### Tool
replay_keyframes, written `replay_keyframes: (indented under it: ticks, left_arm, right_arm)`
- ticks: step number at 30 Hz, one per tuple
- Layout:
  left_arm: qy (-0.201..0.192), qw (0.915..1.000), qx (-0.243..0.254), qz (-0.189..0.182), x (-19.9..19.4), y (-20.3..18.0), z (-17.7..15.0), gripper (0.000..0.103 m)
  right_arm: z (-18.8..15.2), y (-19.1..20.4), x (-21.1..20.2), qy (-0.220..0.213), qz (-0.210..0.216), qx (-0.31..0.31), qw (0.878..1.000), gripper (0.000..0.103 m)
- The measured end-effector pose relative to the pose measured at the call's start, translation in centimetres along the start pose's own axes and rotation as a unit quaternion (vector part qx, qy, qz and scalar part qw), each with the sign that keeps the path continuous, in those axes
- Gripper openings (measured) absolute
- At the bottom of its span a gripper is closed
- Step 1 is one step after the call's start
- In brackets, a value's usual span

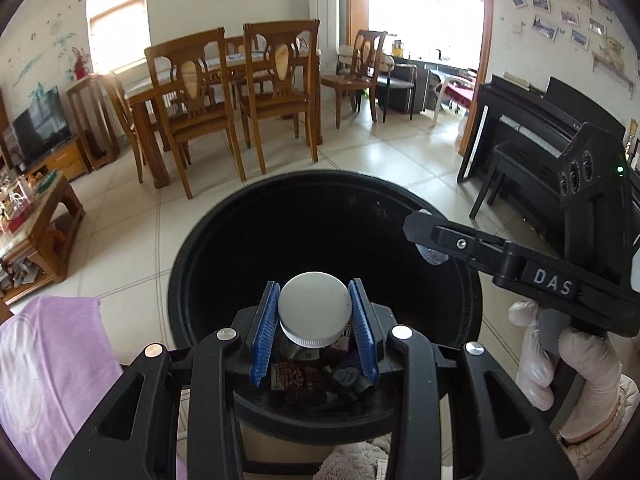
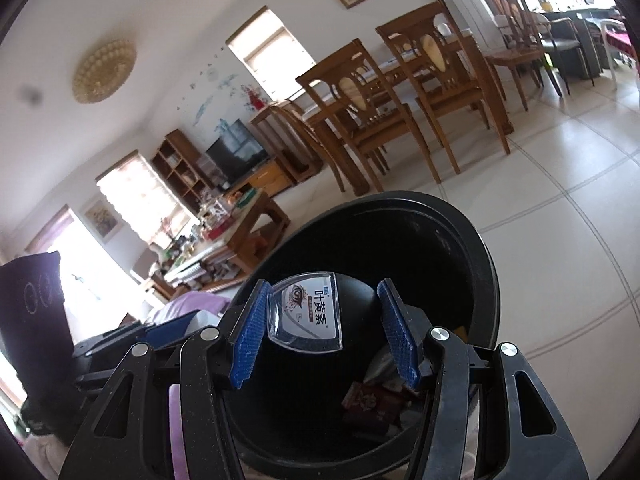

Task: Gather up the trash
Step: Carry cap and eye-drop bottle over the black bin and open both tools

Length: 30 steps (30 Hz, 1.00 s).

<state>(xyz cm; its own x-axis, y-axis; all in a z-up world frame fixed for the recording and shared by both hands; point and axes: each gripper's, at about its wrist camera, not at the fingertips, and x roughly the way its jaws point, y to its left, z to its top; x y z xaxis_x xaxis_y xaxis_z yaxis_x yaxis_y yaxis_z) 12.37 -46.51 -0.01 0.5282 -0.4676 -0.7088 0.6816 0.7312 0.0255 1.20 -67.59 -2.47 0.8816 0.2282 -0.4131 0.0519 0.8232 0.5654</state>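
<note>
A round black trash bin (image 1: 192, 264) stands on the tiled floor, with wrappers (image 1: 304, 380) at its bottom. My left gripper (image 1: 314, 320) is shut on a white-capped bottle (image 1: 314, 308), held over the bin's mouth. My right gripper (image 2: 320, 328) is open over the bin (image 2: 480, 264). A clear plastic package with a printed eye label (image 2: 308, 316) rests against its left pad (image 2: 248, 336) and is apart from the right pad. The right gripper also shows in the left wrist view (image 1: 424, 232), reaching over the bin's rim from the right.
A purple cloth (image 1: 56, 376) lies left of the bin. A cluttered wooden coffee table (image 1: 36, 232) stands at far left. A dining table with wooden chairs (image 1: 240, 92) is behind. A black piano and bench (image 1: 532, 140) stand at right.
</note>
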Motion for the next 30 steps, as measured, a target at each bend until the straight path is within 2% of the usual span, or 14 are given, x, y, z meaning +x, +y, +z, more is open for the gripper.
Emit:
replay_keyframes:
  ticks: [10, 25, 26, 28, 30]
  left_arm:
    - [0.034, 0.9994, 0.009, -0.002, 2.7, -1.0, 0.9, 0.036]
    - [0.050, 0.9985, 0.020, 0.011, 3.2, -1.5, 1.1, 0.038]
    - [0.050, 0.9984, 0.022, 0.012, 3.2, -1.7, 1.1, 0.039]
    - [0.048, 0.9984, 0.028, 0.016, 3.0, -1.9, 1.1, 0.048]
    - [0.041, 0.9985, 0.029, 0.022, 2.8, -2.0, 1.1, 0.069]
  right_arm:
    - [-0.8, -1.4, 1.2, 0.003, -0.006, 0.009, 1.000, 0.056]
    - [-0.9, -0.7, 2.0, 0.006, -0.018, -0.001, 1.000, 0.056]
    - [-1.1, -0.5, 2.0, 0.006, -0.019, -0.001, 1.000, 0.056]
    - [-1.3, -0.4, 2.0, 0.006, -0.019, -0.002, 1.000, 0.057]
    - [-1.4, -0.4, 2.0, 0.006, -0.018, 0.001, 1.000, 0.057]
